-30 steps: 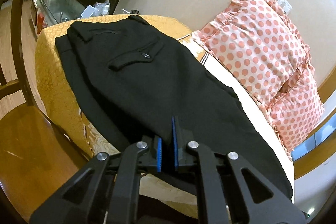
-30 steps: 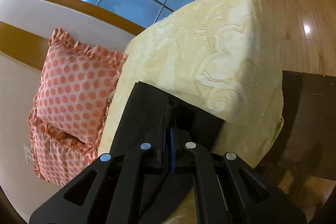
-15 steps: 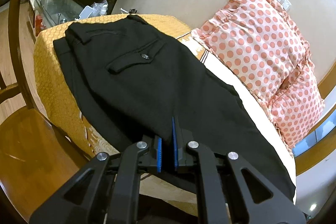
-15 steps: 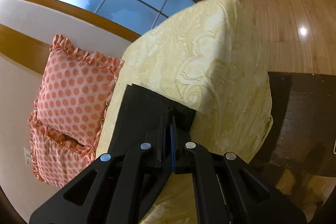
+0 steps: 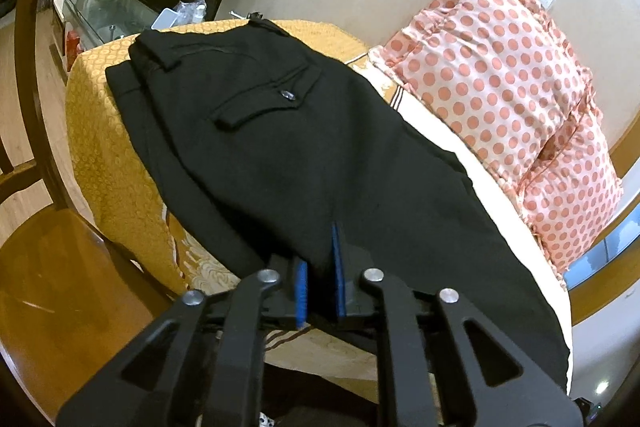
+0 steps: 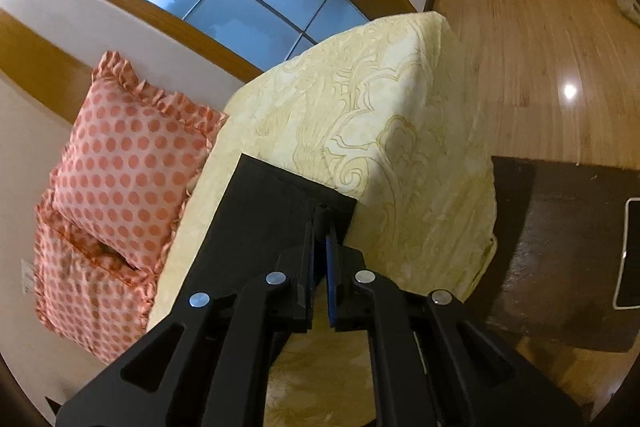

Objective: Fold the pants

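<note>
Black pants (image 5: 304,155) lie along a sofa seat, waistband at the far left over an orange cover, back pocket with a button facing up. My left gripper (image 5: 319,267) is shut on the near edge of the pants around mid-leg. In the right wrist view the leg cuffs (image 6: 276,211) lie stacked on the pale yellow cover. My right gripper (image 6: 320,247) is shut on the cuff edge near its right corner.
Polka-dot pillows (image 5: 512,99) lean on the wall behind the pants and also show in the right wrist view (image 6: 128,171). The yellow sofa cover (image 6: 400,131) ends at a corner. A dark table (image 6: 560,267) stands right; a wooden chair (image 5: 44,267) stands left.
Both grippers keep their grip on the pants. The right gripper has lifted and pulled back, so the cuffs sit further from the sofa's end. The left view has shifted only slightly.
</note>
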A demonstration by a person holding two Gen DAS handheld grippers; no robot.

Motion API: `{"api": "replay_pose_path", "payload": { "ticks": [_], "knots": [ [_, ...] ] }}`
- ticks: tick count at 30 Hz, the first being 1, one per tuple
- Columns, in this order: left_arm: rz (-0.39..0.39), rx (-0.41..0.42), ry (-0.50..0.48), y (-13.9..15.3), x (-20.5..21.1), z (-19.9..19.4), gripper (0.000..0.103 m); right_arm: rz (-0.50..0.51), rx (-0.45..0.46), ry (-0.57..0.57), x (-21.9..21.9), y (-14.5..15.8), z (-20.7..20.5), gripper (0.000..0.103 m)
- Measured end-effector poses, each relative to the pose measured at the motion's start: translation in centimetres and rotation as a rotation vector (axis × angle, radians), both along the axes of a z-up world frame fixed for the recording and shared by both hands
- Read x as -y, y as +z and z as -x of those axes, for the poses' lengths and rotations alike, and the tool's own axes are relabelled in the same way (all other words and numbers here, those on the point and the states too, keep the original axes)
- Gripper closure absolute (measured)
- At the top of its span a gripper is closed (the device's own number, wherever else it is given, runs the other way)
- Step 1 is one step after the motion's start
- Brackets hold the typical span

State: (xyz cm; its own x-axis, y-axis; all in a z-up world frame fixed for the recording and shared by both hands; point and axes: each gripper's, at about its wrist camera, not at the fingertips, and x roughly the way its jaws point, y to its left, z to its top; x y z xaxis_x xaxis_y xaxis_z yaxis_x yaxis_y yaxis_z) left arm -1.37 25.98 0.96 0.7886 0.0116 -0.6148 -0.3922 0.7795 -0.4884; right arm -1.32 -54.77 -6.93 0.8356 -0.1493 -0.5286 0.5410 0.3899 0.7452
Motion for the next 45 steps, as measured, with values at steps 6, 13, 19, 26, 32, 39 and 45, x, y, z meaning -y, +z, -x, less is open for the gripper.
{"api": "replay_pose_path", "payload": {
  "ticks": [6,13,19,26,32,39,45],
  "knots": [
    [-0.012,0.073,0.131,1.3,-2.1,2.7,0.056,0.132,-0.081,-0.179,-0.6,1.5,2.0,0.058],
    [-0.175,0.130,0.128,4.3,-1.7,1.1,0.039,0.484,-0.024,0.061,-6.1,5.1,-2.8,0.058],
    [-0.323,0.014,-0.001,3.3,0.5,-3.5,0.029,0.561,-0.093,0.292,-9.8,3.6,-7.9,0.057],
    [-0.446,-0.073,0.010,-0.2,1.6,-2.1,0.026,0.664,-0.142,0.335,-10.8,1.8,-6.0,0.055],
    [-0.493,-0.049,-0.005,-1.0,3.0,-2.5,0.002,0.333,0.070,0.015,-2.9,1.7,0.1,0.015],
    [-0.478,-0.030,0.014,-1.1,2.8,-2.6,0.002,0.100,0.132,-0.080,1.8,-1.3,2.1,0.028],
    [-0.484,-0.031,0.014,-1.0,2.8,-2.7,0.002,0.069,0.142,-0.022,0.9,-1.8,0.5,0.045]
  ]
}}
